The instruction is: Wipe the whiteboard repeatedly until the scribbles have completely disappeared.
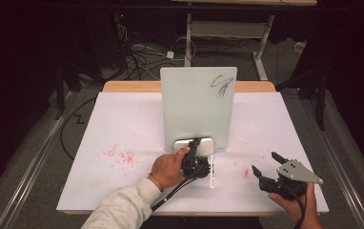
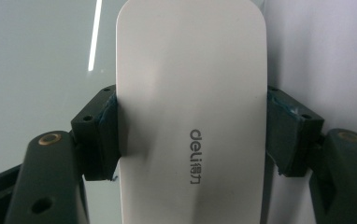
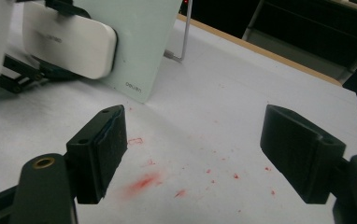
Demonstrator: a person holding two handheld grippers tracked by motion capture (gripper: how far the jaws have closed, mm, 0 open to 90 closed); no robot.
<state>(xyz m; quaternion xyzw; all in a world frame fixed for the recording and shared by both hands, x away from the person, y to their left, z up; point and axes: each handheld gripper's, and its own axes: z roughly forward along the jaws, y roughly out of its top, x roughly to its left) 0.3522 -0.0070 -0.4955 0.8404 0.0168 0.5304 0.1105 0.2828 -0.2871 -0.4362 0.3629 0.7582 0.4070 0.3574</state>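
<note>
A pale whiteboard stands upright on the table, with a black scribble near its top right corner. At the board's bottom edge my left gripper is shut on a white eraser, which lies against the board face. Both jaws press the eraser's long sides. The eraser and the board also appear at the upper left of the right gripper view. My right gripper hovers open over the table at the front right, with nothing between its jaws.
White paper covers the wooden table. Red marker smudges dot the paper on the left, and a red smear lies under my right gripper. The board's metal stand juts out behind it. Cables and table legs crowd the floor beyond.
</note>
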